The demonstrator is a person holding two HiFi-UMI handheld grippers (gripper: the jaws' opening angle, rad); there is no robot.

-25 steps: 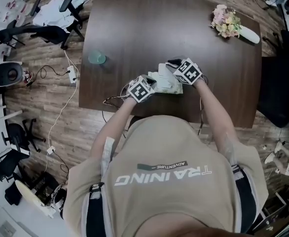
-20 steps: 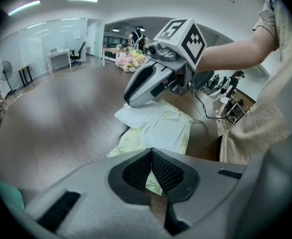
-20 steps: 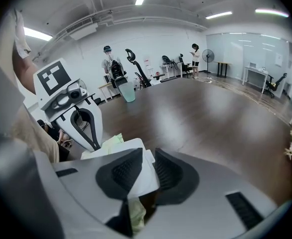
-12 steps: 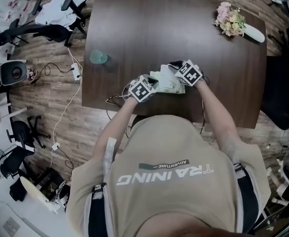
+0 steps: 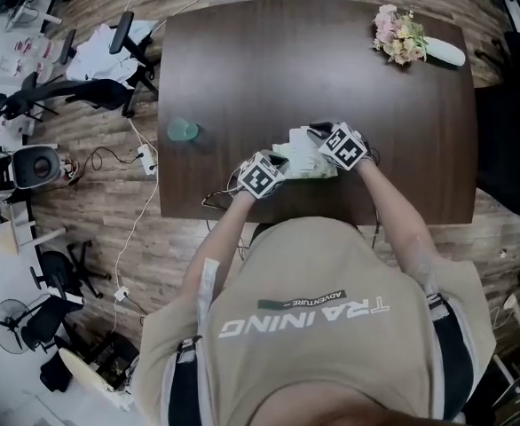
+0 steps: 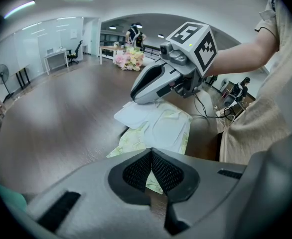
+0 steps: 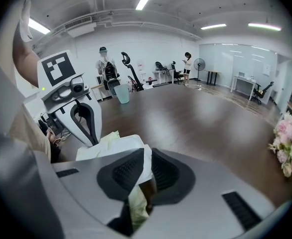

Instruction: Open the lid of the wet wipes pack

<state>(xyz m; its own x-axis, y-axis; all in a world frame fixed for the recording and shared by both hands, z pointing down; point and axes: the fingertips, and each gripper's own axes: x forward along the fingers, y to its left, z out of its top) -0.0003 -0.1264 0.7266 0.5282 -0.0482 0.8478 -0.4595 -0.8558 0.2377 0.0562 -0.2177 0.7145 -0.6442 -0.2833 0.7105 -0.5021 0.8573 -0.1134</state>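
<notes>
The pale green wet wipes pack (image 5: 304, 160) lies near the front edge of the dark table (image 5: 313, 60). My left gripper (image 5: 280, 169) is at its near left end. In the left gripper view its jaws (image 6: 151, 156) are shut on the pack's edge (image 6: 153, 180). My right gripper (image 5: 318, 136) is over the far right end, its jaws (image 7: 147, 156) closing on the white lid flap (image 7: 121, 146). From the left gripper view, that flap (image 6: 136, 114) is peeled up off the pack (image 6: 168, 131) under the right gripper (image 6: 136, 97).
A teal cup (image 5: 183, 130) stands at the table's left side. A flower bouquet in a lying white vase (image 5: 402, 38) is at the far right corner. Cables (image 5: 216, 193) hang over the near edge. Office chairs (image 5: 82, 91) stand on the floor to the left.
Both grippers stay on the pack, and only the head camera's framing has drifted. No grip has changed.
</notes>
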